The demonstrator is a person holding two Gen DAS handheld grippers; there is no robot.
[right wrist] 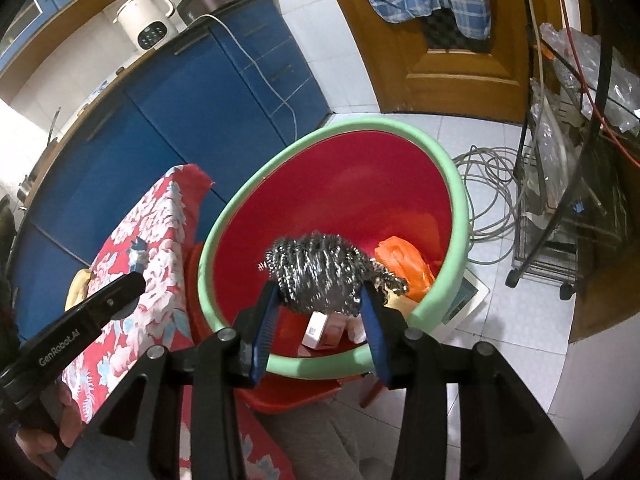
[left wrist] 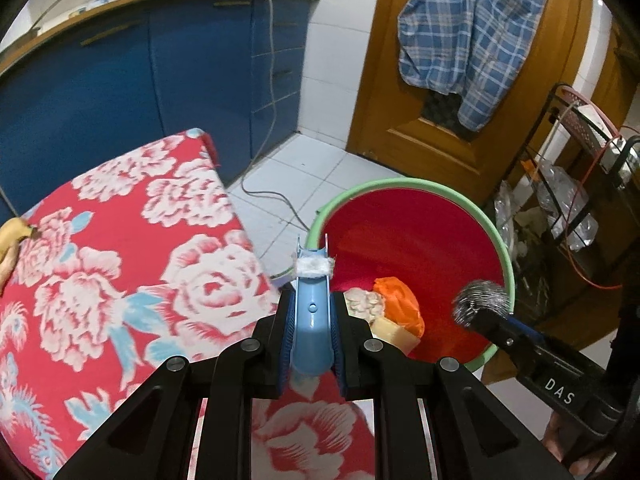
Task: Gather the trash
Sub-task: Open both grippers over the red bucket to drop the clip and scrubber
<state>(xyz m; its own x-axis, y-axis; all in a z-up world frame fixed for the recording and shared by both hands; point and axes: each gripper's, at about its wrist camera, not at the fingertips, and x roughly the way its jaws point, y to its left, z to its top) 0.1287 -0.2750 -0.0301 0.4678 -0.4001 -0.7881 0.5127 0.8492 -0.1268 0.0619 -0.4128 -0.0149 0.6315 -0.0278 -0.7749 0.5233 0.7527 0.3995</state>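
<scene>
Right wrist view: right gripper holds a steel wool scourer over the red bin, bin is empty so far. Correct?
Not quite. The bin is not empty: the right wrist view shows an orange bag and a small box already inside. The rest stands: the right gripper holds the steel wool scourer over the red bin.

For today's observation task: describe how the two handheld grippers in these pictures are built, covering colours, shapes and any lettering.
Both are matte black, with angular arms, cut-out slots and round silver bolts. The left gripper and right gripper carry ribbed blue pads on their fingers. Seen from the side, white lettering reads "DAS" on the right one and "GenRobot.AI" on the left. No cables or sleeves show.
</scene>
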